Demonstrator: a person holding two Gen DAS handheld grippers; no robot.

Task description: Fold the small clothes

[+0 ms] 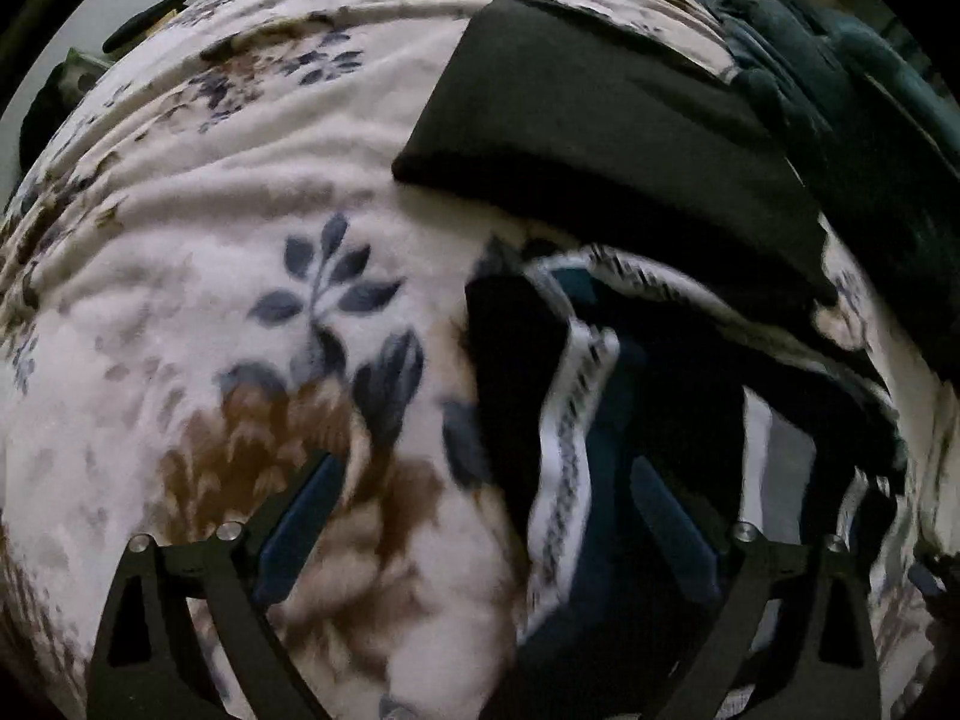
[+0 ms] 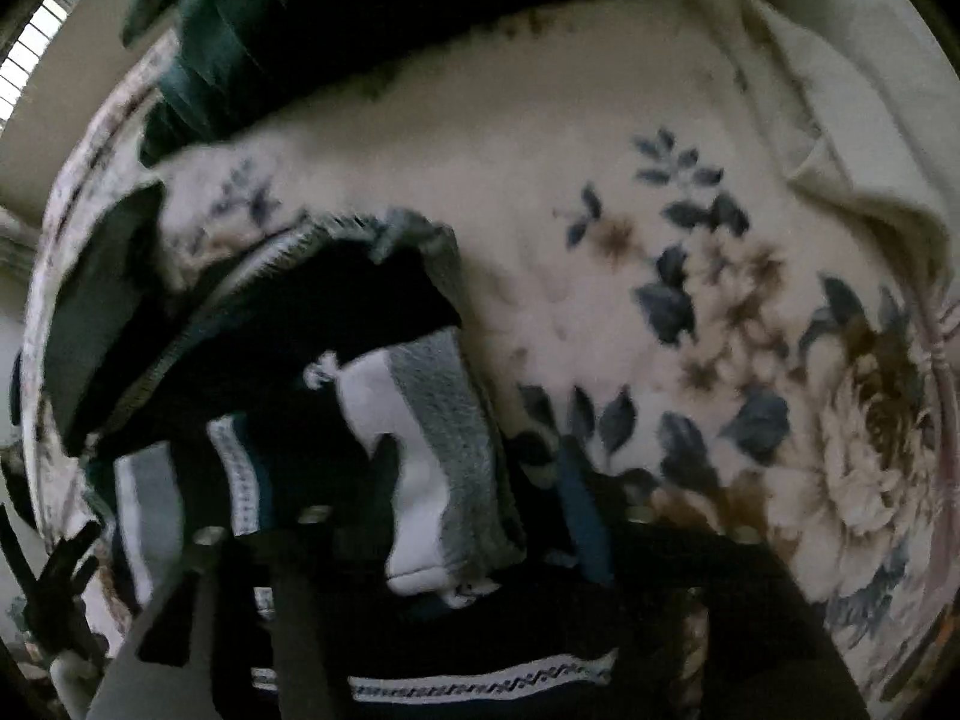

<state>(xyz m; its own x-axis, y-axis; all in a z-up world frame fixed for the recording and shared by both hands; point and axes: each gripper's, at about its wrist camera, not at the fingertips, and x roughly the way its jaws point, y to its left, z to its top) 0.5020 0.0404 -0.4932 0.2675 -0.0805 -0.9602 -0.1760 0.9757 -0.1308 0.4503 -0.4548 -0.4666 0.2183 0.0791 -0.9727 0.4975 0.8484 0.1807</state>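
A heap of small dark clothes with white patterned bands (image 1: 576, 420) lies on a floral blanket (image 1: 180, 300). My left gripper (image 1: 486, 516) points down at it and stands open wide. Its left finger is over bare blanket and its right finger over the dark cloth, with a white band between them. In the right wrist view the same heap (image 2: 336, 324) shows a grey and white piece (image 2: 444, 432) on top. My right gripper (image 2: 444, 528) is open around that piece, and the blue right pad (image 2: 585, 516) stands apart from it. The left finger is dark and blurred.
A folded black garment (image 1: 600, 138) lies just beyond the heap, and dark green clothing (image 1: 840, 90) is piled at the far right. A cream cloth (image 2: 840, 120) lies at the blanket's far right corner. Dark teal fabric (image 2: 210, 60) sits at the top left.
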